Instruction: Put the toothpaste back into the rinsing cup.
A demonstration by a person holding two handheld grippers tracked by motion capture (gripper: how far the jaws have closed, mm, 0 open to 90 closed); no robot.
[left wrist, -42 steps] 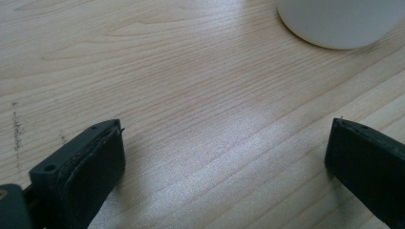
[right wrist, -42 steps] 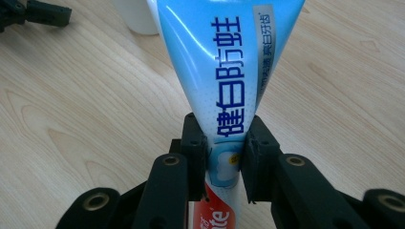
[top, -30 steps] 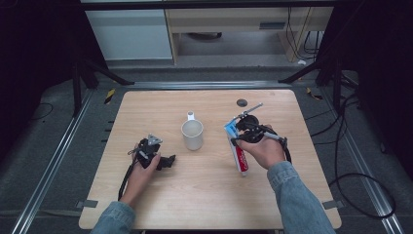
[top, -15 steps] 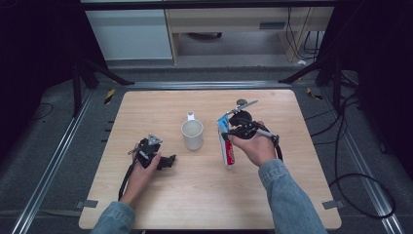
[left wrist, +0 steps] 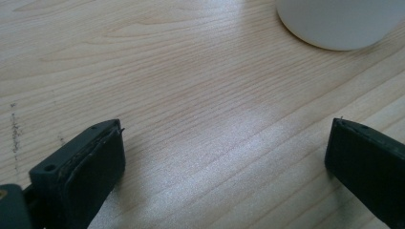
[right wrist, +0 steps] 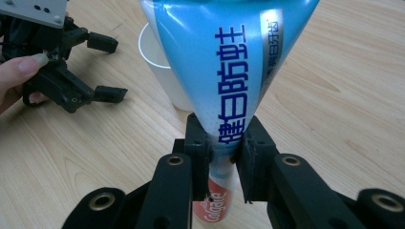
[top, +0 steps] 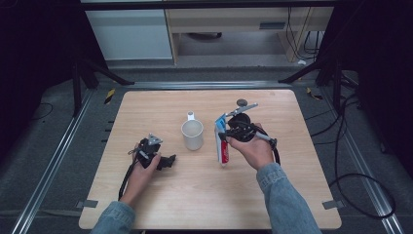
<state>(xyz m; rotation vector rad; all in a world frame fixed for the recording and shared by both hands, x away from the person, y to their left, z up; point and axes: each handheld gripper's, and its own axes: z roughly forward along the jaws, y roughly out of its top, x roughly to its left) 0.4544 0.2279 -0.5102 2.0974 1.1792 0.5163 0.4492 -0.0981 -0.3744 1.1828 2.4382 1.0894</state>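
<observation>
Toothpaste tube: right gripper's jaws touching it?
Touching. In the right gripper view both jaws of the right gripper press on the toothpaste tube, pinching its narrow part.

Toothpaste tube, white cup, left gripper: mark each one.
toothpaste tube (right wrist: 224,71), right gripper view, on its blue printed body.
white cup (top: 193,135), high view, on its outer wall.
left gripper (top: 168,161), high view, between its open jaws.

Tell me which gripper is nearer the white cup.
Right. The right gripper, shut on the toothpaste tube, sits just right of the white cup; the left gripper rests open on the table, lower left of it.
</observation>
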